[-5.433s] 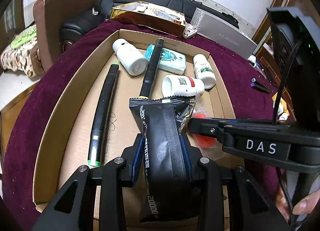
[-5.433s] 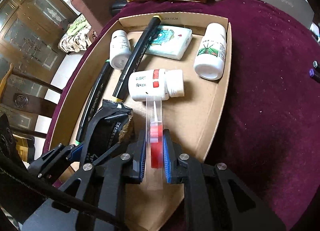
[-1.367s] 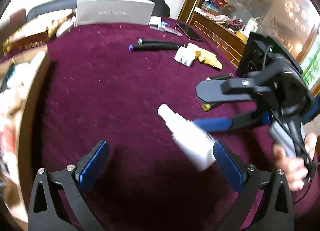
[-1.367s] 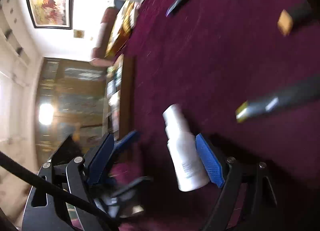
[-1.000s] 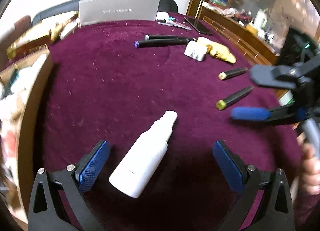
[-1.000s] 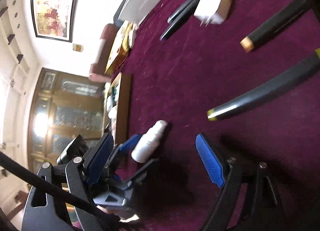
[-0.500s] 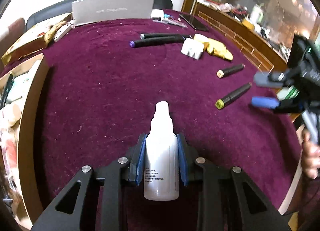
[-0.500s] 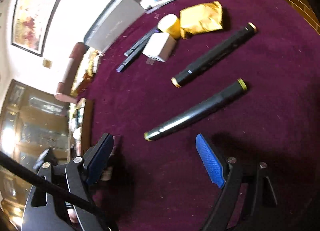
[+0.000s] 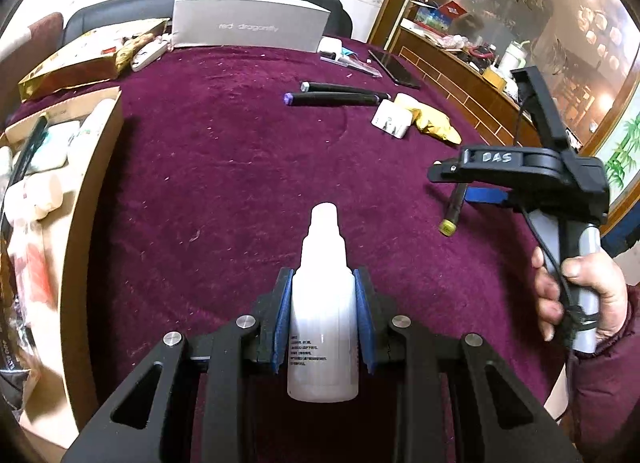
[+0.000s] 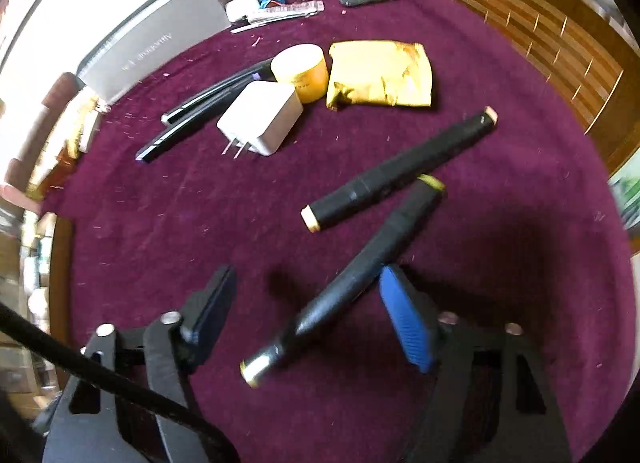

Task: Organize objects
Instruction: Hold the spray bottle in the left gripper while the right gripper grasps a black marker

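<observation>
Now left tool (image 9: 323, 299) clamps white bottle (image 9: 323, 315); right tool (image 10: 308, 315) closing around marker (image 10: 344, 283).

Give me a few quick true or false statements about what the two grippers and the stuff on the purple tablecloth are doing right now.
1. The left gripper grips a white bottle. True.
2. The right gripper is clamped on the white charger. False: its jaws are closing around a black marker; the charger lies apart.
3. The cardboard box already holds items. True.
4. The gold pouch lies inside the box. False: it lies on the tablecloth.
</observation>
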Tool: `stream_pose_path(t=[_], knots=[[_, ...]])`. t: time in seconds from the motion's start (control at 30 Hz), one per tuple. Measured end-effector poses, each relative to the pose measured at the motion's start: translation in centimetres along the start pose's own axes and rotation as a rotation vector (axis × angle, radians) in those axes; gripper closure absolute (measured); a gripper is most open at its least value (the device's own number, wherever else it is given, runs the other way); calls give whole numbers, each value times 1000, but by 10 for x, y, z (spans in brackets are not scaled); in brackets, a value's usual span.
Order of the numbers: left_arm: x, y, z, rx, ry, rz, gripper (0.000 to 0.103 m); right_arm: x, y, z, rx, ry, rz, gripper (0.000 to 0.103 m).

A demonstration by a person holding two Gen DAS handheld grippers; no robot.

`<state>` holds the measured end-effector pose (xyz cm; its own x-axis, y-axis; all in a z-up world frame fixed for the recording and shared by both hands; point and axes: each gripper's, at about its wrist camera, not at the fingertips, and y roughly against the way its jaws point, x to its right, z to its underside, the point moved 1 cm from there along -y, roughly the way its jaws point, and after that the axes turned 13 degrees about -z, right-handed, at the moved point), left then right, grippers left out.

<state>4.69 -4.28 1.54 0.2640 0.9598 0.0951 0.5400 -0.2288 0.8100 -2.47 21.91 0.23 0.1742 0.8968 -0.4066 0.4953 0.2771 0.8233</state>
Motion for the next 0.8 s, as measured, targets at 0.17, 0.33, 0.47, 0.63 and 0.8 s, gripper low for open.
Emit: stream_pose_path(t=[0.17,0.33,0.47,0.63,0.8], knots=[[-11,0,4,-8,33,15,78,-1,2,6,30,45,113,72],[-20,2,9,-7,74,47,78,12,14,15,59,13,67,91],[-25,11,13,14,86,50,78,15,20,20,62,-15,-12,91],[-35,28,19,39,106,52,78,7,34,31,70,-28,-132,91],[-58,50,27,75,154,38,78,-23,49,39,71,-1,-254,90]])
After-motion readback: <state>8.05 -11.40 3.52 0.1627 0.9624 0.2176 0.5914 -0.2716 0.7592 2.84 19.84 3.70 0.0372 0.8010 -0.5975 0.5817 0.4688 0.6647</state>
